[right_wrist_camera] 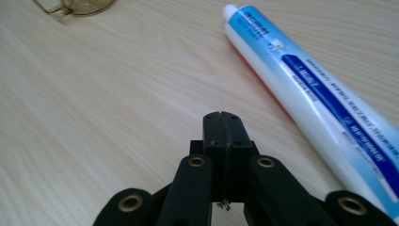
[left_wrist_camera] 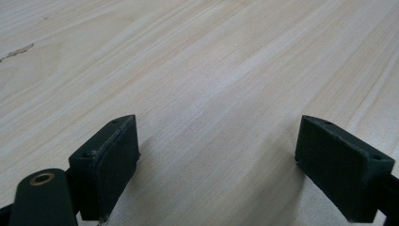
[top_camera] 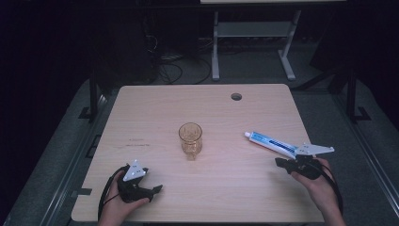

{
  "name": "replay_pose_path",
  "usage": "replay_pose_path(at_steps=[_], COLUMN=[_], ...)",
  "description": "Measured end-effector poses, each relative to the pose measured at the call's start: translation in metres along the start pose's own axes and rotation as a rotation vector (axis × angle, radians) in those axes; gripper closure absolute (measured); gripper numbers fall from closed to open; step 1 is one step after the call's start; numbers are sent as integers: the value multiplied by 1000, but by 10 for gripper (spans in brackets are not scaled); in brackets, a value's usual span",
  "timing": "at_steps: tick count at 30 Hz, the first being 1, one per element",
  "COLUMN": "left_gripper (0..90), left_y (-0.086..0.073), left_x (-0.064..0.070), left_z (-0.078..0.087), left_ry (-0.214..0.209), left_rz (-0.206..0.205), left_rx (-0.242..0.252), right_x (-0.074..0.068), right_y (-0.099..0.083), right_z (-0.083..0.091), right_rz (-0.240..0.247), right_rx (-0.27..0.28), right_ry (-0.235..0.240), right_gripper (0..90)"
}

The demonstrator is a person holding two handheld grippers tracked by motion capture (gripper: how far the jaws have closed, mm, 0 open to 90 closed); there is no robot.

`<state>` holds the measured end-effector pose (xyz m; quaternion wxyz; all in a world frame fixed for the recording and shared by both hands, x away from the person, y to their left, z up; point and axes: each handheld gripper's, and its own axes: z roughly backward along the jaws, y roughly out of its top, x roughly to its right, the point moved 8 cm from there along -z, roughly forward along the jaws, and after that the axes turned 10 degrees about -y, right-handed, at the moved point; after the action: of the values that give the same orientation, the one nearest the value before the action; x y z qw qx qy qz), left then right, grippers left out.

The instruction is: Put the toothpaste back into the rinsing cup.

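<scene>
We are seeing lots of bare desk [top_camera: 155,108]; our right fingers [right_wrist_camera: 221,123], pressed together empty, are sitting just beside the toothpaste tube [right_wrist_camera: 310,89], left fingers [left_wrist_camera: 117,150] spread wide.

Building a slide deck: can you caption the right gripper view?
Right claw shut and empty on the wooden table, beside a blue-and-white toothpaste tube.

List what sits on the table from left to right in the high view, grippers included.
Left gripper → amber glass → toothpaste tube → right gripper, whose grey plate covers the tube's near end.
</scene>
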<state>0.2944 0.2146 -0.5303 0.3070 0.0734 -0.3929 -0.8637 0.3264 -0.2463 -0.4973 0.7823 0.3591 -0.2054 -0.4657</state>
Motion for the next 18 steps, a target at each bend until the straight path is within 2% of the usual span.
replay_pose_path(at_steps=[18], left_gripper=[133], left_y=[0], left_x=[0], left_z=[0], left_ry=[0], left_rz=[2], left_rx=[0], right_x=[44], right_y=[29], right_z=[-14], right_rz=[-40], right_rx=[25], right_ry=[-73], right_gripper=[896])
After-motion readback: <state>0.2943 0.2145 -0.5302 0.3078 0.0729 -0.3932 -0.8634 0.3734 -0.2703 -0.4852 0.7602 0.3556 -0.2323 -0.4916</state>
